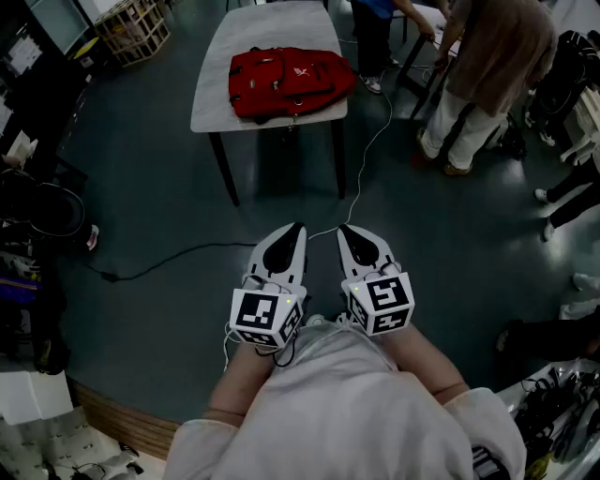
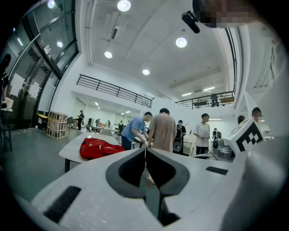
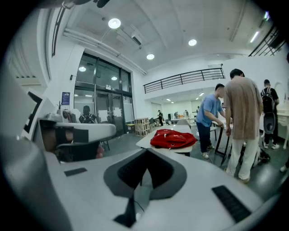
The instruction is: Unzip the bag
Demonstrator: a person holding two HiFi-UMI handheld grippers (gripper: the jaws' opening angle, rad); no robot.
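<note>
The red backpack [image 1: 289, 82] lies on the white table [image 1: 272, 23] at 12 o'clock, well apart from both tongs. The left tongs [image 1: 297, 227] and right tongs [image 1: 343, 229] hang near the person's body, each clenched on nothing. A white cable [image 1: 367, 141] crosses the floor toward the table, so the walk in could snag it. The backpack reaches the table's near edge, and a one-sided zipper pull would likely drag it off.

Grey table [image 1: 281, 23], beige-shirted bystander [image 1: 492, 56] nearby
</note>
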